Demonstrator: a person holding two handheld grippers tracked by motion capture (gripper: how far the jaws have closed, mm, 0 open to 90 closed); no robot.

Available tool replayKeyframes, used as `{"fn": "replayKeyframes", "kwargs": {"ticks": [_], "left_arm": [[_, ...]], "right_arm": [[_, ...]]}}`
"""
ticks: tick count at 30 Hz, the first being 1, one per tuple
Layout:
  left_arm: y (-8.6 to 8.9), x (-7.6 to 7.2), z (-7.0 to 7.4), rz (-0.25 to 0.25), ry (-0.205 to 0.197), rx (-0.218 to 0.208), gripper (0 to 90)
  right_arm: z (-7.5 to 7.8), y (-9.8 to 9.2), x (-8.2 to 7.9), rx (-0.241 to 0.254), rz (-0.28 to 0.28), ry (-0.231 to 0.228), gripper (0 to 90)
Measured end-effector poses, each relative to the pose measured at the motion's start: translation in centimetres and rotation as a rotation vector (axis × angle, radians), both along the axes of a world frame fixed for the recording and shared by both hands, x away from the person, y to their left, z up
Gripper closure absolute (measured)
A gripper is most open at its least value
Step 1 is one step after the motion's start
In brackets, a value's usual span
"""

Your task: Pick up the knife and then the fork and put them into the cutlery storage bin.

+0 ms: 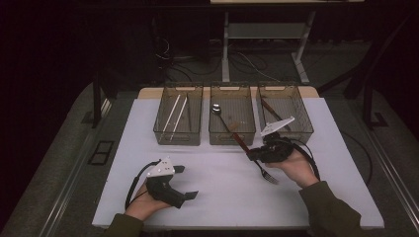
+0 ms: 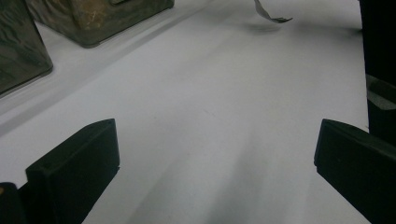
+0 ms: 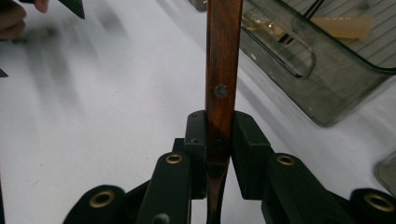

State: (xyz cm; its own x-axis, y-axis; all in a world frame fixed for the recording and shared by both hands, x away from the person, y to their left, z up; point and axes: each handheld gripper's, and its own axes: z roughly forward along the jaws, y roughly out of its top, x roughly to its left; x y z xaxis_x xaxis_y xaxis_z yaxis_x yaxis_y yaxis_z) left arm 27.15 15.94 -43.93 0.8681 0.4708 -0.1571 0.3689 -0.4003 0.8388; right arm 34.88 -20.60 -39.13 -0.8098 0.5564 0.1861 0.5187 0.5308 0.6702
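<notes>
On the white bench [image 1: 212,197] sit three see-through bins in a row. The left bin [image 1: 179,136] has two pale sticks [image 1: 175,112] in it. The middle bin [image 1: 231,136] has a spoon [image 1: 218,111]. The right bin [image 1: 285,129] has something long and brown in it, but I cannot tell what it is.

The right gripper [image 1: 257,154] has its jaws clamped on a fork [image 1: 268,176]. They pinch the fork's brown wooden handle [image 3: 223,65], near a small metal rivet. The fork is up off the bench, just in front of the bins. Its handle points toward the middle bin and its metal prongs point back at the person.

The left gripper [image 1: 187,181] rests low over the bench, well apart from the fork. Its jaws are wide apart with nothing between them.

I think the fork is going into a bin next. The handle is thin and smooth, so it could tip or slide in the jaws if the hand moves fast. The long handle could also bump a bin's rim and knock the fork loose. It could land in the wrong bin too, since the bins stand so close together.
</notes>
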Motion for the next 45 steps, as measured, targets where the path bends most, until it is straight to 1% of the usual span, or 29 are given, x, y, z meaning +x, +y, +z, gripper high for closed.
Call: {"fn": "replayKeyframes", "kwargs": {"ticks": [6, 11, 15, 17, 20, 25, 31, 34, 38, 40, 44, 45], "left_arm": [[0.0, 0.3, -0.1, 0.001, -0.003, 0.004, 0.0], [0.0, 0.5, -0.3, 0.004, -0.003, 0.005, 0.0], [0.1, 0.4, -0.2, 0.002, -0.006, 0.01, 0.0], [0.0, 0.4, -0.2, 0.002, -0.008, 0.012, 0.0], [0.0, 0.3, -0.2, 0.002, -0.008, 0.016, 0.0], [0.1, 0.3, -0.2, 0.006, -0.009, 0.012, 0.0], [0.1, 0.3, -0.2, 0.006, -0.008, 0.012, 0.0], [0.1, 0.3, -0.1, 0.008, -0.005, 0.008, 0.0], [0.1, 0.3, -0.1, 0.01, -0.003, 0.004, 0.0], [0.1, 0.3, -0.2, 0.012, 0.0, 0.002, 0.0], [0.1, 0.3, -0.1, 0.013, -0.002, 0.0, 0.0], [0.1, 0.3, -0.1, 0.012, -0.001, 0.0, 0.0]], "right_arm": [[0.4, -1.5, -0.1, 0.039, -0.039, -0.048, 77.0], [1.3, -3.0, 0.0, 0.092, -0.084, -0.081, 77.0], [2.0, -4.1, 0.0, 0.141, -0.124, -0.111, 77.0], [2.3, -4.7, 0.0, 0.158, -0.143, -0.122, 77.0], [2.8, -5.4, -0.1, 0.185, -0.174, -0.152, 77.0], [3.6, -6.6, -0.2, 0.227, -0.218, -0.194, 77.0], [4.5, -7.9, -0.2, 0.254, -0.27, -0.239, 77.0], [4.9, -8.6, 0.0, 0.275, -0.298, -0.252, 77.0], [5.5, -9.5, 0.4, 0.289, -0.327, -0.27, 77.0], [5.7, -9.8, 0.7, 0.3, -0.345, -0.286, 77.0], [6.0, -10.3, 1.4, 0.299, -0.382, -0.306, 77.0], [6.1, -10.4, 1.6, 0.297, -0.392, -0.317, 77.0]]}}
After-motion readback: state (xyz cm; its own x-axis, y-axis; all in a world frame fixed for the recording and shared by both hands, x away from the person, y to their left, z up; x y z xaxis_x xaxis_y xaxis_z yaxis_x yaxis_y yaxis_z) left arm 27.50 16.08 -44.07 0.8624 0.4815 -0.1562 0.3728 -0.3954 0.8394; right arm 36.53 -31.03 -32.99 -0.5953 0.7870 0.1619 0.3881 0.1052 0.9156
